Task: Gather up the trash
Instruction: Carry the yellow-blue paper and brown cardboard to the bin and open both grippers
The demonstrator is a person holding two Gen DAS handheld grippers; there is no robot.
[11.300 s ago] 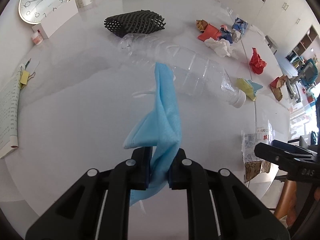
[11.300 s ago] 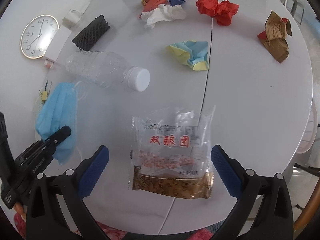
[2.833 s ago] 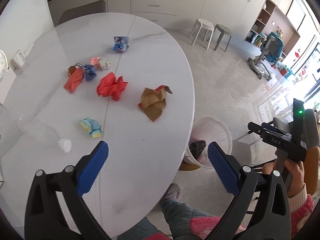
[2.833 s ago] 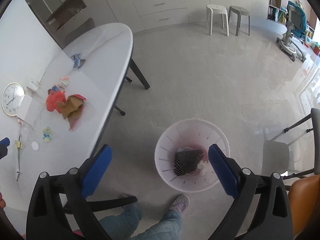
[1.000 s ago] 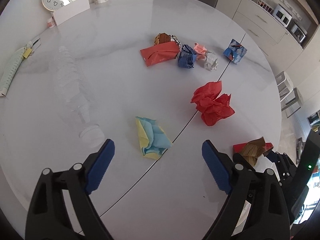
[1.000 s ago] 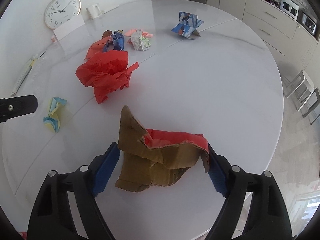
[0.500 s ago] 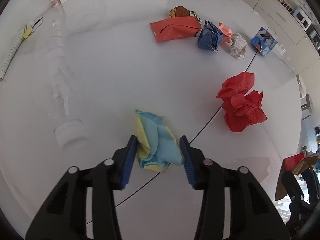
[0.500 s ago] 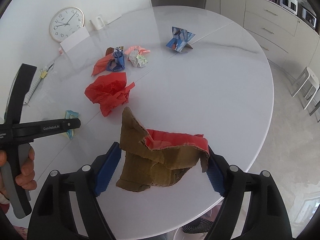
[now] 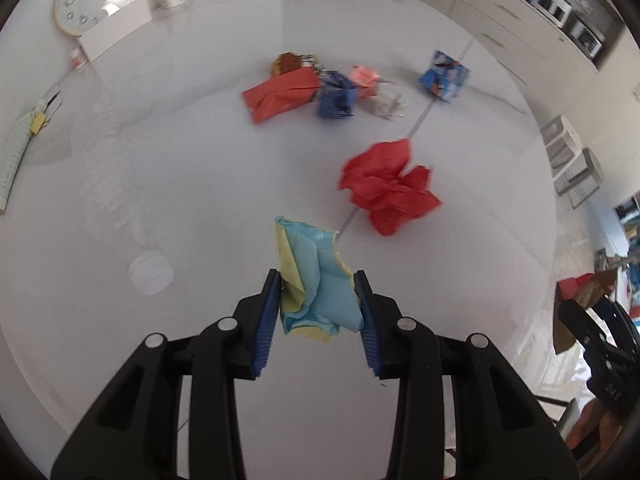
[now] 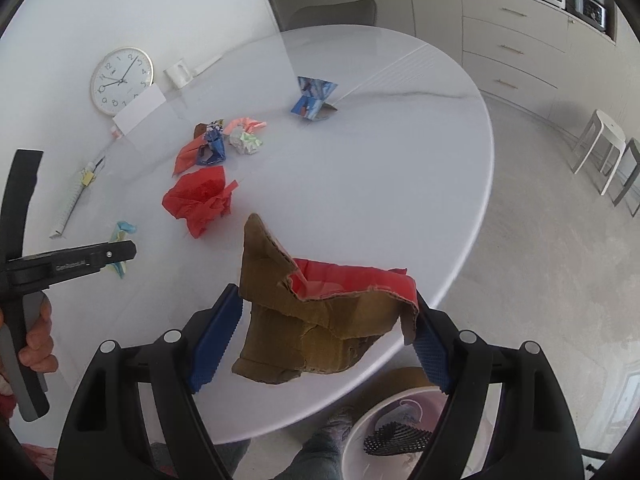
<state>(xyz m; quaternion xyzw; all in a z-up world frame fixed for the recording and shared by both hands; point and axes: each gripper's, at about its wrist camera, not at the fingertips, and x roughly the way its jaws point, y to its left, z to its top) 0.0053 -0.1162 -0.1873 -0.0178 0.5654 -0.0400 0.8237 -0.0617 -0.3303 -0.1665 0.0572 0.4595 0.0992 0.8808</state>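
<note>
My left gripper [image 9: 318,308] just clamped onto yellow-blue paper wad [image 9: 316,280]. My right gripper [image 10: 326,340] clenched around torn brown cardboard [image 10: 316,320], bin [image 10: 400,432] just below it.

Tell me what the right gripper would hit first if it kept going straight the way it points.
The right gripper, shut on the torn cardboard piece, would probably meet the white table near its edge; depth is unclear.

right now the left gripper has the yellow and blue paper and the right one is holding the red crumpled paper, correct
Not quite. The right gripper holds the torn brown cardboard with a red inner face, as the right wrist view shows. The red crumpled paper lies on the table. The left gripper, whose jaws have just been closing, does have the yellow and blue paper.
</note>
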